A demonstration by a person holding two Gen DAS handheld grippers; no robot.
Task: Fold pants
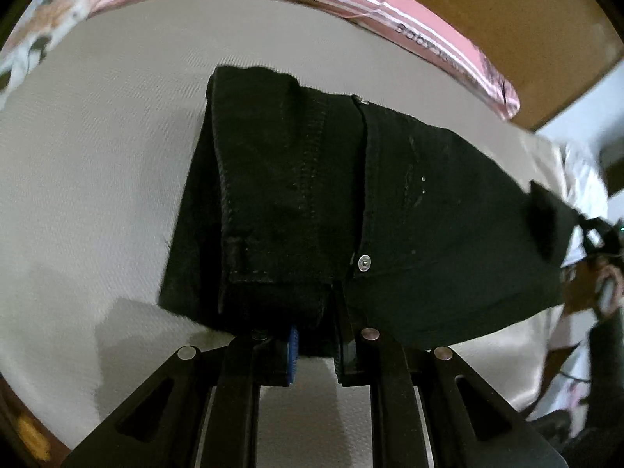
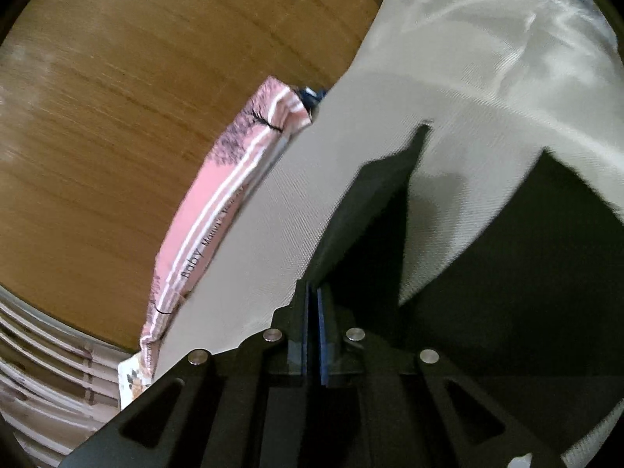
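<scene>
Left tool (image 1: 314, 345), at the bottom centre of its frame, is clenched on the near edge of the black pants (image 1: 351, 210); its two fingers pinch a thick wad of dark fabric between them. The pants fill the middle of the left wrist view, folded into a broad bundle lifted over the beige bed sheet (image 1: 97, 179), with a metal rivet (image 1: 364, 262) showing near the lower centre. Right tool (image 2: 313, 335), at the bottom centre of its own frame, is clenched on a thin flap of the pants (image 2: 526, 273), which spread dark across the lower right. A pink striped cloth (image 2: 218, 210) runs along the sheet's edge at centre left, beside the wooden floor (image 2: 117, 117).
</scene>
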